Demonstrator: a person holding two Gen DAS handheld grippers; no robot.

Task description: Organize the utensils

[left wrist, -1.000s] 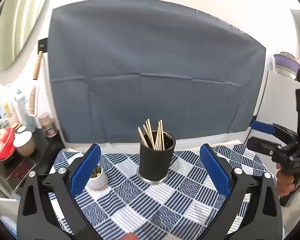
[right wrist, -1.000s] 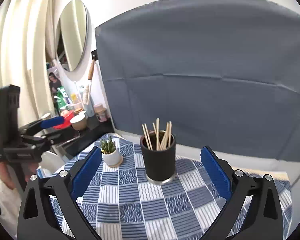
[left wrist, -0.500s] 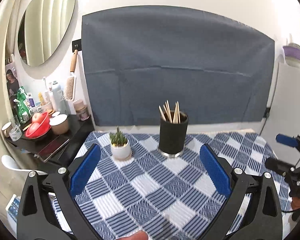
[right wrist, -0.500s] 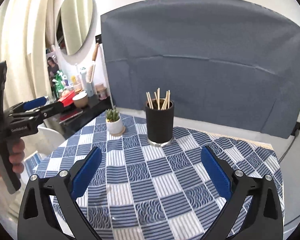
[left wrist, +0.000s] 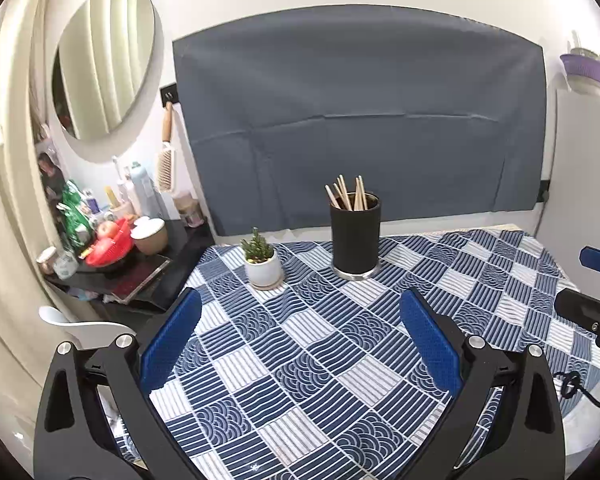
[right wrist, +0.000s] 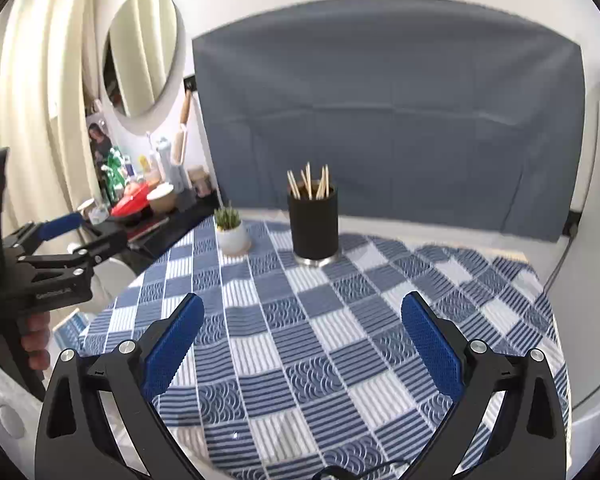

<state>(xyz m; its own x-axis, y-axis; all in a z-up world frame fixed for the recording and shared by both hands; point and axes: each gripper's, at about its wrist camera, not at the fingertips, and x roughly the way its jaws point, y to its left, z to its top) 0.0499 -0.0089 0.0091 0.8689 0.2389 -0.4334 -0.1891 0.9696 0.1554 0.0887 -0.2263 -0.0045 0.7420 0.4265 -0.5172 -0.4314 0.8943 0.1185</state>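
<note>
Both tools are held above the near edge of the desk (left wrist: 500, 280), and nothing is gripped. The left hand-held gripper (left wrist: 300, 336) is seen with its blue pads spread wide apart, bare checked cloth between them; the right hand-held gripper (right wrist: 302, 336) is spread just as wide and equally empty. The chopsticks (left wrist: 348, 194) are found ahead of the left hand-held gripper and slightly to its right, standing bunched in the black holder (left wrist: 355, 236), tips fanned above the rim. From the right hand-held gripper, the same holder is seen straight ahead, well apart from the pads. A small potted plant (left wrist: 262, 260) is noted just to the left of the holder, on its own coaster.

No loose utensils can be made out on the cloth, so the sorting is judged close to finished, or the holder itself is the next target.

Risks are read as follows. The holder is tall and narrow on a soft cloth, so it could be tipped by a push high on its wall. The fanned sticks could be snagged by a pad and flicked out. The plant could be clipped by a wide approach from the left. The cloth could be dragged by a low pad.
</note>
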